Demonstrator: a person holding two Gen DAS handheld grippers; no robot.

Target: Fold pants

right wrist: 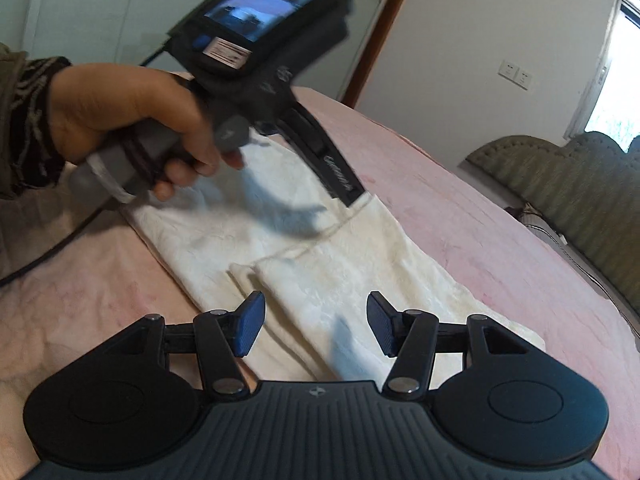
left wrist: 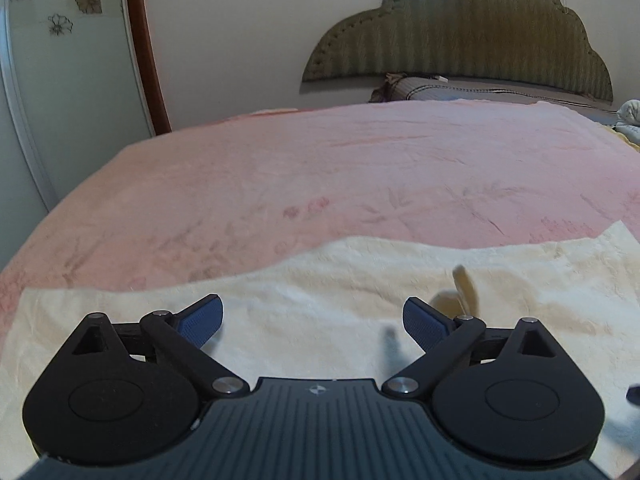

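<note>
Cream pants lie flat on a pink bedspread. In the left wrist view a small cream drawstring sticks up near the right finger. My left gripper is open and empty just above the fabric. In the right wrist view the pants stretch from near centre toward the left. My right gripper is open and empty over one end of them. The left gripper's body, held in a hand, hovers over the far end; its fingers are hidden there.
A green padded headboard and grey pillows stand at the bed's far end. A wardrobe door stands left of the bed. A black cable trails from the left gripper across the bedspread.
</note>
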